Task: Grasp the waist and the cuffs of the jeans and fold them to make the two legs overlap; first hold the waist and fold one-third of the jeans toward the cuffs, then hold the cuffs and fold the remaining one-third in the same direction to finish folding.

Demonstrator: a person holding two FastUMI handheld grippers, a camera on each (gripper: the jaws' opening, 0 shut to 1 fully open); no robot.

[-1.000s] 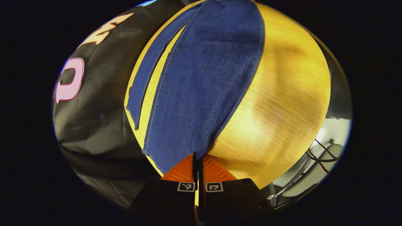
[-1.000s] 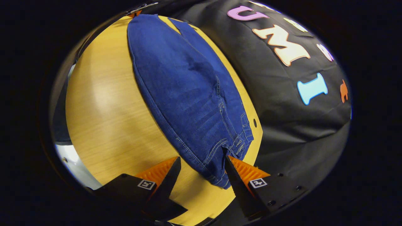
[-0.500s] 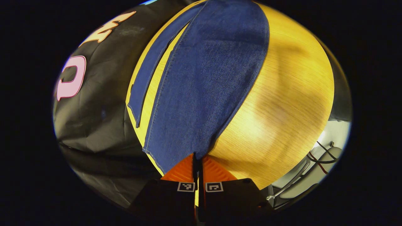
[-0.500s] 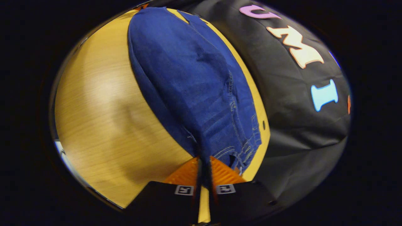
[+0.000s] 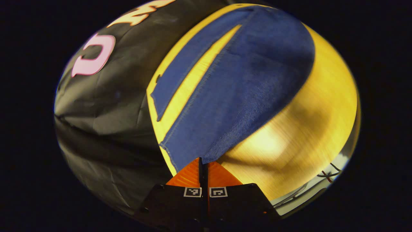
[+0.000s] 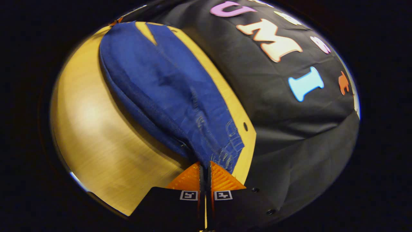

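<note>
Dark blue jeans [image 5: 244,83] lie lengthwise on the yellow wooden table [image 5: 305,129]. My left gripper [image 5: 202,162] is shut on the cuff corner of the near leg, which is raised off the wood and casts a shadow. The far leg [image 5: 190,67] lies flat by the table's far edge. In the right gripper view, my right gripper [image 6: 205,166] is shut on the waist edge of the jeans [image 6: 161,87]. That near side is lifted above the table [image 6: 96,129], and the waistband with its belt loops [image 6: 230,145] hangs just beyond the fingers.
The black cloth wall [image 6: 289,129] hangs right behind the table's far edge. A small hole [image 6: 245,126] sits in the tabletop near the waist corner. Cables [image 5: 325,175] lie on a pale surface off the near side of the table.
The right gripper went from open around the waist to shut on it. Both grippers have since raised the near side of the jeans and shifted it toward the far leg.
</note>
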